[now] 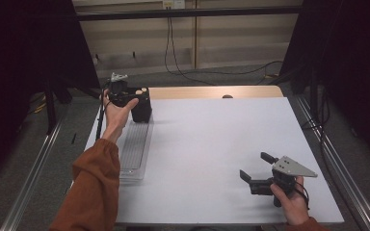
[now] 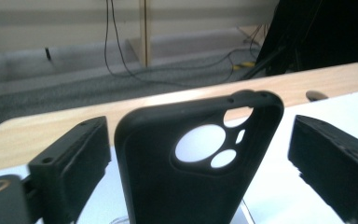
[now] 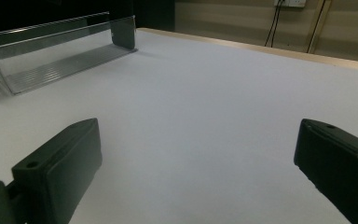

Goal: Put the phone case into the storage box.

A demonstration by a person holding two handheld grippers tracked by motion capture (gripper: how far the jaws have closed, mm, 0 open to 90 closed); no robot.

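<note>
The left gripper (image 1: 136, 96) is held at the far left corner of the table, its jaws spread wide to either side of a black phone case (image 2: 193, 163); in the left gripper view a clear gap is seen on each side of the case, so nothing is clamped. The case is stood upright at the far end of a clear plastic tray (image 1: 135, 149), camera cut-outs at the top, apparently propped there by the tray's end so that its edges are offered to the jaws. From this spacing it is judged that the jaws have been lined up around the case either for a grasp or just after a release; which of the two cannot be told. The right gripper (image 1: 254, 168) is kept well apart, low over the near right part of the white table surface (image 1: 212, 144), its jaws likewise wide and empty, as is confirmed in the right gripper view. It appears to be parked out of the way, leaving the work at the tray to the left hand (image 1: 116, 113).
</note>
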